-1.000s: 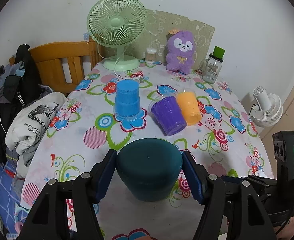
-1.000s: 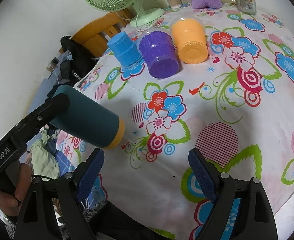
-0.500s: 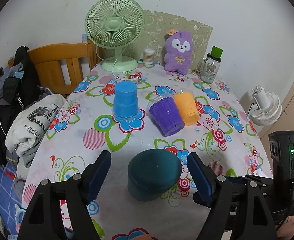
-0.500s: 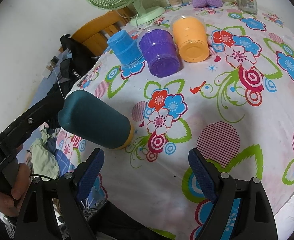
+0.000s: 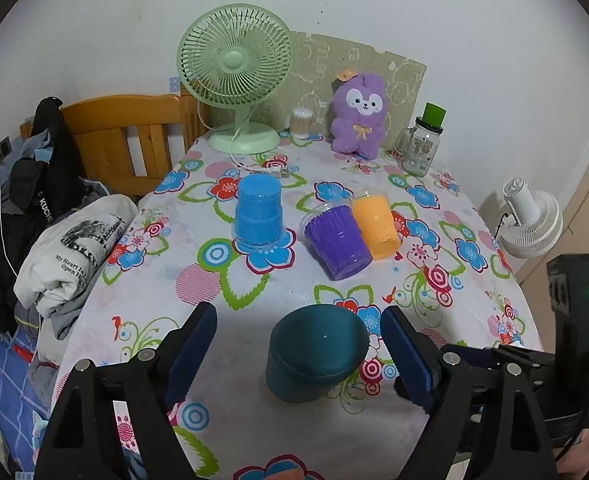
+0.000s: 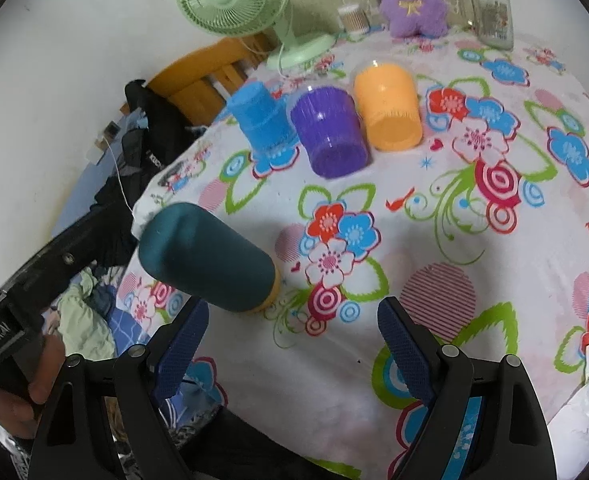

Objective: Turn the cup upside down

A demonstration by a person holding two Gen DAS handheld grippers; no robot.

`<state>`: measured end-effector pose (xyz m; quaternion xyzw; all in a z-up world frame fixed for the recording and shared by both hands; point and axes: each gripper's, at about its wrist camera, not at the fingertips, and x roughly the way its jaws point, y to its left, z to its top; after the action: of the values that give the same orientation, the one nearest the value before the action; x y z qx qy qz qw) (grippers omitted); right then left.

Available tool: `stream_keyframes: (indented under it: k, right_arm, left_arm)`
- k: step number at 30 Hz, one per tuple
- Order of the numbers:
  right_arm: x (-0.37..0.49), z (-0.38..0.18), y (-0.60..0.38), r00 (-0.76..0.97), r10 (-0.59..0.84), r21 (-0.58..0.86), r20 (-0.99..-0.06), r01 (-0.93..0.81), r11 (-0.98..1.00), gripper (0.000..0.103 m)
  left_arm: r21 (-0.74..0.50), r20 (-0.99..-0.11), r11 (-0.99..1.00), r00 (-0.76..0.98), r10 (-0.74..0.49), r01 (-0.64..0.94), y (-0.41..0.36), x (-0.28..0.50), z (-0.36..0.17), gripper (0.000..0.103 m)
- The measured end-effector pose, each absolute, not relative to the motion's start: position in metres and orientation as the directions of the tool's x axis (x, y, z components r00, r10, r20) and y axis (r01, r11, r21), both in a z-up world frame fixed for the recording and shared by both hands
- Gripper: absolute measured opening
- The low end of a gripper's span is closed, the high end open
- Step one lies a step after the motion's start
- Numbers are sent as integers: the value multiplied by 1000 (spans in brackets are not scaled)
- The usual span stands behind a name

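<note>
Left wrist view: our left gripper (image 5: 296,344) fingers stand released around the inverted teal cup (image 5: 314,354); a sideways nudge could topple it off the near counter (image 5: 254,420) edge.

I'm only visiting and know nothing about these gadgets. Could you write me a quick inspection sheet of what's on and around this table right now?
Surface: table under a floral tablecloth, round-edged.
Job's things: teal cup upside down on the cloth, base up, yellow rim at the bottom; blue cup, purple cup and orange cup also inverted in a row behind it.
Clutter: green desk fan, purple plush toy, glass jar with green lid, cotton swab pot.
Grippers: left gripper open, fingers either side of the teal cup, not touching; right gripper open, empty.
Cables: fan cord lying on the cloth.
Surroundings: wooden chair, piled clothes, white fan.
</note>
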<state>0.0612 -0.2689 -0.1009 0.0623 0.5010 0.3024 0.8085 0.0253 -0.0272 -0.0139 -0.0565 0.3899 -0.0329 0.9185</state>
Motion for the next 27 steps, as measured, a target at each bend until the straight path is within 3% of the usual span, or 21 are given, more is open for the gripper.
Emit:
stream_keyframes:
  k: [27]
  right_arm:
    - [43,-51,-247,449,535,312,-716,-479,820,89]
  left_arm:
    - [-133,-632,991,772,-73,-15,-4,2,12,96]
